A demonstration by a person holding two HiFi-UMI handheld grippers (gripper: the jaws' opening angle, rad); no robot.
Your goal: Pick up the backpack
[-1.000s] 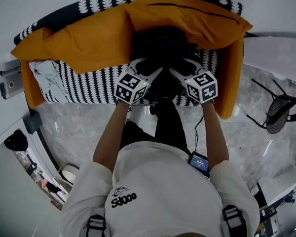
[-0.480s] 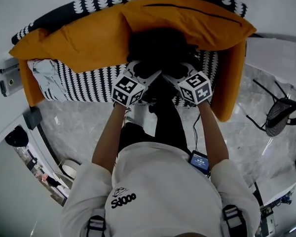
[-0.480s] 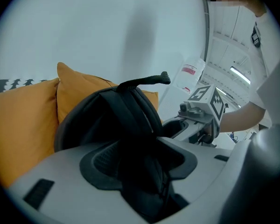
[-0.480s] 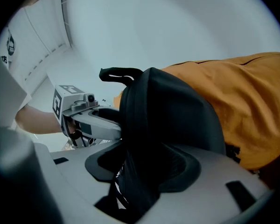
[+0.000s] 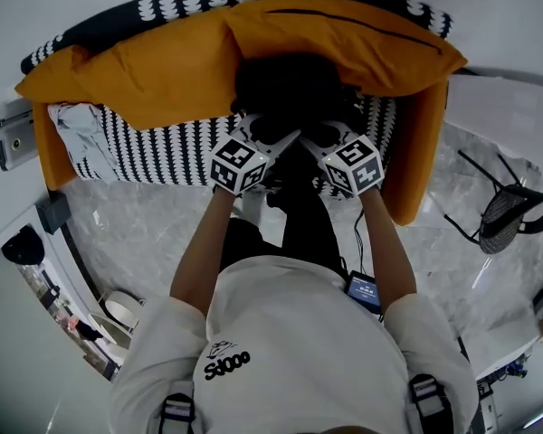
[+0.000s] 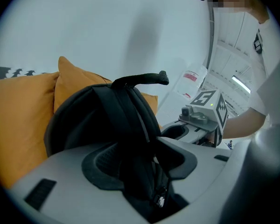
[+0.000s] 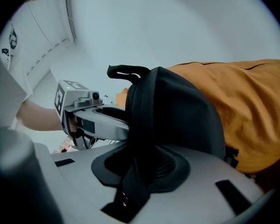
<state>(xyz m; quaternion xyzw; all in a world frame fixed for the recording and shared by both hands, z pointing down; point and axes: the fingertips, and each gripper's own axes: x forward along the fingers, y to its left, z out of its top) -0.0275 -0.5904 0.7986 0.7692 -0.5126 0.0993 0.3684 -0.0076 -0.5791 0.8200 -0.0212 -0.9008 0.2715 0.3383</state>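
**Head view: backpack on the patterned cover, both tongs at its straps**

Writing: white shirt [image 5: 299,333] carries black lettering, roughly "Sd000". The red-and-white label seen in the left gripper view is too small to read.

Backpack [image 5: 290,84]: black, upright on the black-and-white cover [image 5: 163,152], backed by orange cushions [image 5: 163,70].

Left tongs [image 6: 142,167]: spread wide, one strap [image 6: 135,125] running between them.

Right tongs [image 7: 142,167]: closing, pads touching both sides of a second strap [image 7: 142,125].

Surroundings: crumpled grey cloth [image 5: 77,125] at the cover's left end, marble floor [image 5: 145,224], black chair [image 5: 511,211] at right. Cushions crowd the backpack from behind.
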